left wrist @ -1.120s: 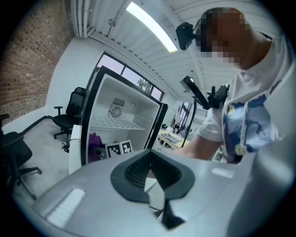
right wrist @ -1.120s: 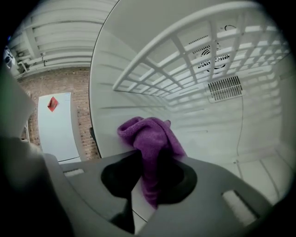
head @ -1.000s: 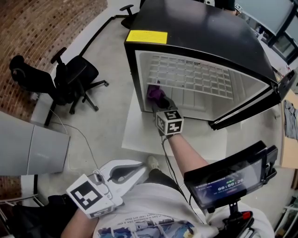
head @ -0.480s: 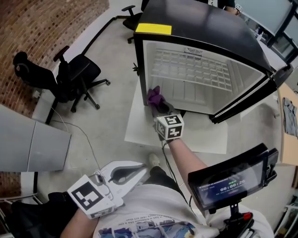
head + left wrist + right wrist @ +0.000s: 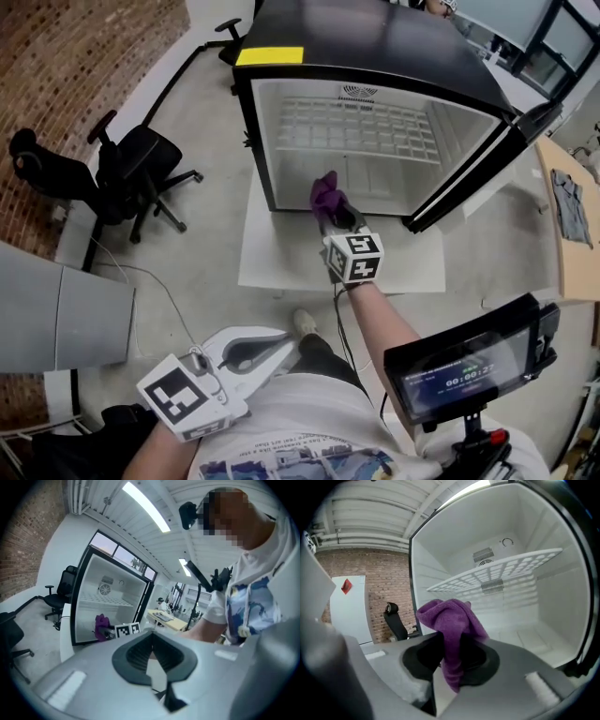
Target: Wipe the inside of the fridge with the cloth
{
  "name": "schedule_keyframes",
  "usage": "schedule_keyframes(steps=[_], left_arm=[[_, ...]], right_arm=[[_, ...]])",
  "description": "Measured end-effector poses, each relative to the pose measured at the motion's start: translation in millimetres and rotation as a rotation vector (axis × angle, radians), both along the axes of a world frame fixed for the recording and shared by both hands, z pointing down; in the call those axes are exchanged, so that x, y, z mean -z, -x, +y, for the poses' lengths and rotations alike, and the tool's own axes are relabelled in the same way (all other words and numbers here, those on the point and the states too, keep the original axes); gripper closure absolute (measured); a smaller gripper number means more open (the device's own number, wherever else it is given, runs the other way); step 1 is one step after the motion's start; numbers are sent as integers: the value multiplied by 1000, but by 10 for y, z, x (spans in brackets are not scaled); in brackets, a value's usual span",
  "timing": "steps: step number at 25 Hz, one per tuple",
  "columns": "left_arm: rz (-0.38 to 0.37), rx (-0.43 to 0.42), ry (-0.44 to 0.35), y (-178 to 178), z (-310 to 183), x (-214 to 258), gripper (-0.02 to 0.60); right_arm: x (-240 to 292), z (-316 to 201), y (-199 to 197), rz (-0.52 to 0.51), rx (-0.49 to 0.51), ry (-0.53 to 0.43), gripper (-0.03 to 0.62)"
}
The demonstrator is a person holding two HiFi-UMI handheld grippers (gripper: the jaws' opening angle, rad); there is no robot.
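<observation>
while right gripper (image 5: 334, 212) pinches purple cloth (image 5: 325, 192) at fridge (image 5: 375, 47) mouth, left gripper (image 5: 279, 343) jaws prob. pressed together.

Dressed in a white short-sleeved T-shirt (image 5: 309, 439) printed blue. Grey left hand-held gripper (image 5: 283, 344) and right hand-held gripper (image 5: 337, 217), each with a black-and-white marker cube (image 5: 354, 257).

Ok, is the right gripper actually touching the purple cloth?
Touching. The right gripper view shows the purple cloth pinched by the right gripper, its free fold sticking up in front of the open fridge.
</observation>
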State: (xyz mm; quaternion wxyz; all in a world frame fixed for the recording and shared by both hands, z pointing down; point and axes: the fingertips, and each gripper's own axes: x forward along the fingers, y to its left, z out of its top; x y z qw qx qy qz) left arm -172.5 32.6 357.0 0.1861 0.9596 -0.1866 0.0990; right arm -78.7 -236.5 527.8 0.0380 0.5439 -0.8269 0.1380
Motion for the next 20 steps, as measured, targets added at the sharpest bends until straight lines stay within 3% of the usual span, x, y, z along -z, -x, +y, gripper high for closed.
schedule_keyframes(steps=[11,20], left_arm=[[-15,-104,-16,-232,-118,-4,575],[-9,-59,-9,-279,-480,9,575]], right_arm=[[280,-341,-1508,114,-366,-37,513],[283,-832,-1944,213,-492,-16,513]])
